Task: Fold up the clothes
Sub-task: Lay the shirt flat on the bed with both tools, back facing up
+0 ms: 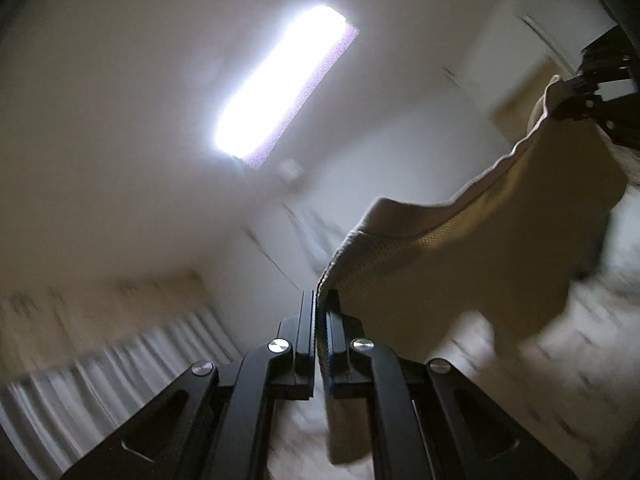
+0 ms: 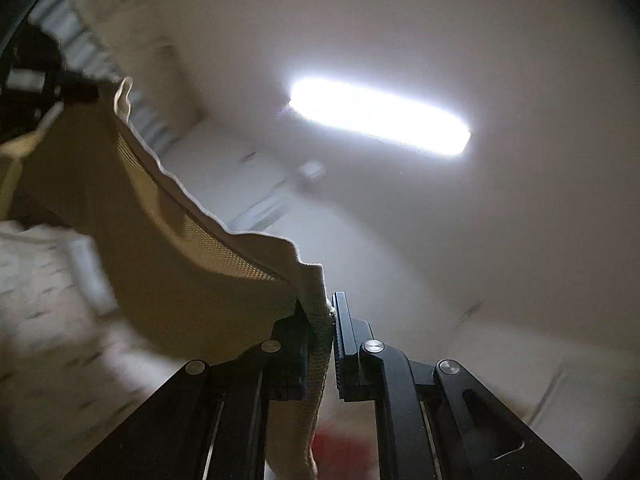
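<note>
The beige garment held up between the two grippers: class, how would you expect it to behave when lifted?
The beige garment is probably floppy: its top edge sags between the left gripper and the right gripper. It seems fairly light, since two corner pinches hold it up. Its ribbed hem likely helps against slipping.

The right gripper (image 2: 326, 312) clamped the ribbed hem of a beige knit garment (image 2: 168, 248), which stretched up-left from it to the left gripper (image 2: 86, 88). Above the garment, a long ceiling light (image 2: 380, 116) glowed; everything was motion-blurred.
</note>
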A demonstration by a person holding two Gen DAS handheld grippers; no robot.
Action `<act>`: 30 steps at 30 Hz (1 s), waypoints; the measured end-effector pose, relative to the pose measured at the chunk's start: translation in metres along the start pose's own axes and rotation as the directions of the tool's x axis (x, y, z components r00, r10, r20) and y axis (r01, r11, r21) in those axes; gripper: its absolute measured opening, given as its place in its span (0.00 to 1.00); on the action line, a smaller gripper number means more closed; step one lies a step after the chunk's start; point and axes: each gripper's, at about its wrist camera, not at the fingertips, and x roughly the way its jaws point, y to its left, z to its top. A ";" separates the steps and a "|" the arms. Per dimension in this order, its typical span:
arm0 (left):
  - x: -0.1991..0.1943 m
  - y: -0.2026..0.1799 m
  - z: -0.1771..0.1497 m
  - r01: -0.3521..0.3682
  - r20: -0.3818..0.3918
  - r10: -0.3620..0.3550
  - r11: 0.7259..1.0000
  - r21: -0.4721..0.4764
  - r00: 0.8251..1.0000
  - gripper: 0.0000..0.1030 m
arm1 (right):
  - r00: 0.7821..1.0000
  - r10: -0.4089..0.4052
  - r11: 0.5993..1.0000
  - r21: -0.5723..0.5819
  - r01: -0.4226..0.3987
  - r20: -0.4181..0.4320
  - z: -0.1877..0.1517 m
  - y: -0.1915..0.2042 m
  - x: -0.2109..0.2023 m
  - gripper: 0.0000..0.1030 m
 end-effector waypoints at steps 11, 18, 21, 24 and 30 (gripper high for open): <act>-0.130 -0.233 -0.263 0.418 -0.637 -0.487 0.867 -0.271 0.598 0.04 | 0.535 0.591 0.795 0.321 -0.515 -0.604 -0.312 0.196 -0.060 0.09; -0.130 -0.215 -0.276 0.458 -0.632 -0.621 0.779 -0.429 0.463 0.05 | 0.351 0.608 0.730 0.328 -0.599 -0.712 -0.389 0.257 -0.082 0.10; -0.122 -0.188 -0.276 0.390 -0.618 -0.646 0.764 -0.515 0.449 0.28 | 0.306 0.616 0.729 0.377 -0.572 -0.726 -0.400 0.257 -0.073 0.10; -0.098 -0.156 -0.282 0.254 -0.599 -0.631 0.763 -0.594 0.493 0.44 | 0.278 0.631 0.724 0.420 -0.548 -0.725 -0.409 0.260 -0.074 0.10; -0.023 -0.135 -0.309 0.020 -0.639 -0.591 0.741 -0.671 0.493 0.34 | 0.246 0.654 0.714 0.477 -0.512 -0.715 -0.414 0.258 -0.076 0.10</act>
